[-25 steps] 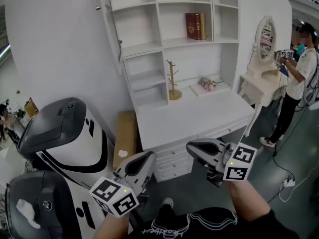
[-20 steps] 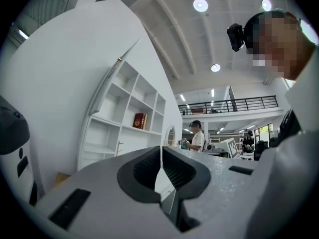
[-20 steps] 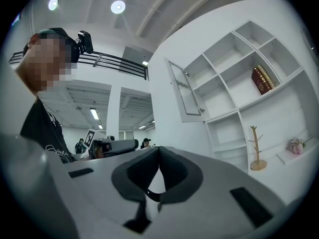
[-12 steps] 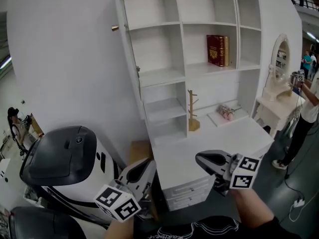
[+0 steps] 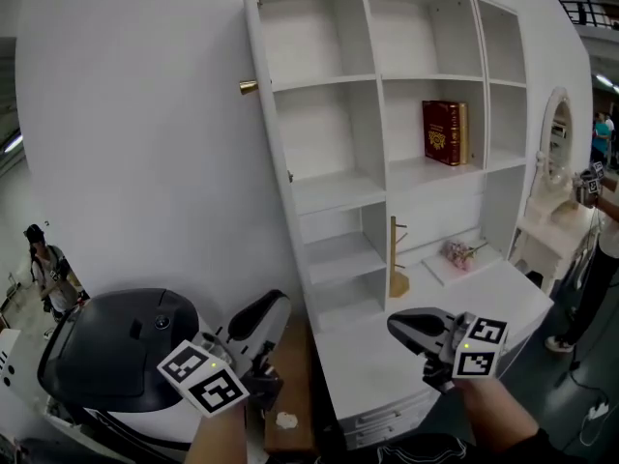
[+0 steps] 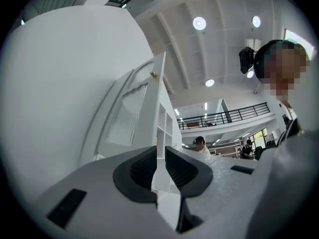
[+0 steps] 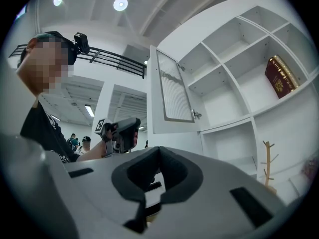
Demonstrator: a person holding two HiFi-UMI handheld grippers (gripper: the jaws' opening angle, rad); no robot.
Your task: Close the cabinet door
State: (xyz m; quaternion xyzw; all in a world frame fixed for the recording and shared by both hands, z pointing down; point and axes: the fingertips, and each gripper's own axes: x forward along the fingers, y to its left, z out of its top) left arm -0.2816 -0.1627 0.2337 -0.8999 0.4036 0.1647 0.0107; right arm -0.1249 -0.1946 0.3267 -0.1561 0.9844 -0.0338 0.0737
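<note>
The tall white cabinet (image 5: 406,114) stands with its door (image 5: 271,143) swung wide open, edge-on in the head view, a brass knob (image 5: 249,87) sticking out to the left. The door's ribbed glass pane shows in the left gripper view (image 6: 127,118) and the right gripper view (image 7: 172,88). My left gripper (image 5: 263,315) is held low, below the door and apart from it. Its jaws have just been opening, with a narrow gap (image 6: 158,151) and nothing between them. My right gripper (image 5: 404,325) hovers over the desk top, with its pads together (image 7: 159,151) and nothing in them.
A red book (image 5: 445,131) stands on a shelf; a wooden mug tree (image 5: 397,259) and flowers (image 5: 462,251) sit on the desk (image 5: 387,365). A black-and-white machine (image 5: 116,356) and a cardboard box (image 5: 290,394) are at lower left. A mirrored vanity (image 5: 559,133) and a person (image 5: 604,133) are at the right.
Both grippers and the view have come closer to the cabinet and risen. The cabinet now fills more of the picture, and the left gripper has shifted left, toward the door.
</note>
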